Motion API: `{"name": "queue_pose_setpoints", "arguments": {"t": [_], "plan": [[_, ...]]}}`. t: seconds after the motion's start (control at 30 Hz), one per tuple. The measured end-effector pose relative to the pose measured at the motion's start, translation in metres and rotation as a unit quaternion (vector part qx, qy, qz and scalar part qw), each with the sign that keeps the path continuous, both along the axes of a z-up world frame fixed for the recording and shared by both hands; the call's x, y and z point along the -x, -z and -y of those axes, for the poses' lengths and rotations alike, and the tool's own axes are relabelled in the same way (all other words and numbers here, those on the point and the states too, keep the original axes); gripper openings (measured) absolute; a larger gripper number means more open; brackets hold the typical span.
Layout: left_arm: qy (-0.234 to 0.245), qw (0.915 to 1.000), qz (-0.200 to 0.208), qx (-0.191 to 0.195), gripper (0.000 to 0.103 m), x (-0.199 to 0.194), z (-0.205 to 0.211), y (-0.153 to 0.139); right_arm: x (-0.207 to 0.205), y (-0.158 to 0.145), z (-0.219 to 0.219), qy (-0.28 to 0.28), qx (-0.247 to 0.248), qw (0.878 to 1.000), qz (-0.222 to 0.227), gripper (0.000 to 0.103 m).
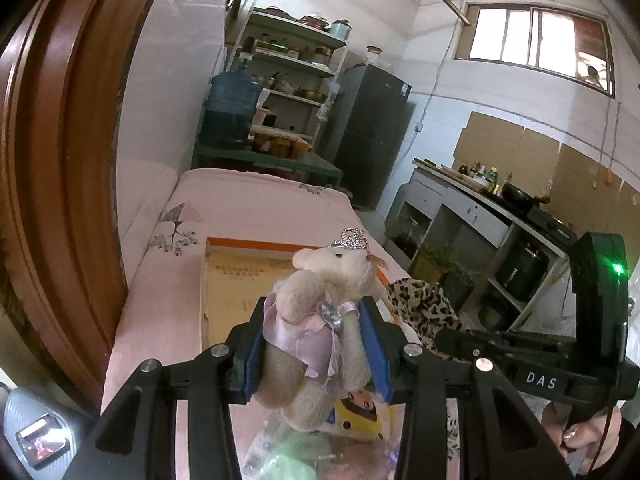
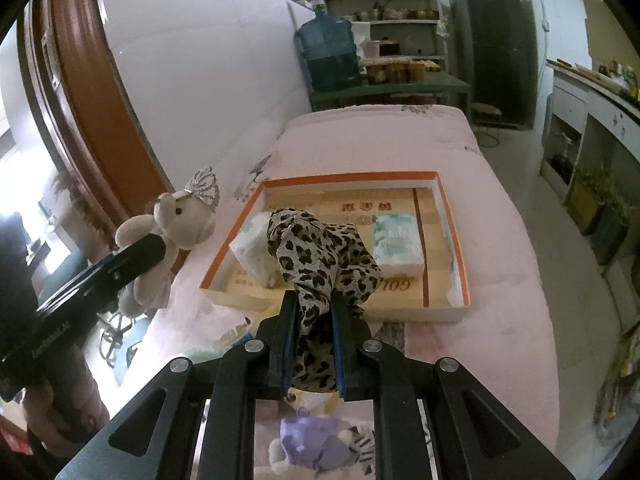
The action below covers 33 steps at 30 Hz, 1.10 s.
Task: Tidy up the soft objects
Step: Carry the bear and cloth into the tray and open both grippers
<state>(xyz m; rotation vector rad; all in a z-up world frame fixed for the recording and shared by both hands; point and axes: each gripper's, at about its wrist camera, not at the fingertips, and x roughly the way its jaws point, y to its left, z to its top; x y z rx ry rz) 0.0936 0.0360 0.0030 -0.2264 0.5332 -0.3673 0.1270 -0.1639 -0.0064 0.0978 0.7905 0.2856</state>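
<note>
My left gripper [image 1: 316, 312] is shut on a cream teddy bear [image 1: 320, 292] with a silver tiara and a lilac dress, held above the pink bed; the same teddy bear [image 2: 180, 220] shows at the left of the right wrist view. My right gripper [image 2: 314, 300] is shut on a leopard-print cloth [image 2: 320, 256], which bunches up over the near edge of an orange-rimmed cardboard box [image 2: 448, 216]. That leopard-print cloth [image 1: 424, 304] shows beside the right gripper in the left wrist view. Inside the box lie a white tissue pack [image 2: 256, 252] and a pale green tissue pack [image 2: 396, 244].
The pink bed [image 2: 500, 280] has a small plush in purple [image 2: 320, 444] and plastic-wrapped items [image 1: 304, 452] at its near end. A brown door frame [image 1: 60, 160] stands left, a water jug [image 2: 328, 52], shelves and a dark fridge [image 1: 372, 136] at the back, a kitchen counter [image 1: 480, 204] at right.
</note>
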Motion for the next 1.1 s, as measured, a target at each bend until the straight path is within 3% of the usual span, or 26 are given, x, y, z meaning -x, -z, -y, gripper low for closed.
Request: {"name": "queue_pose_setpoints", "arguments": {"t": [1.1], "plan": [[-0.005, 0.9997, -0.023, -0.011, 0.044, -0.073, 0.012, -0.003, -0.054, -0.003, 0.018, 0.011, -0.018, 1.000, 0.001, 0.016]]}}
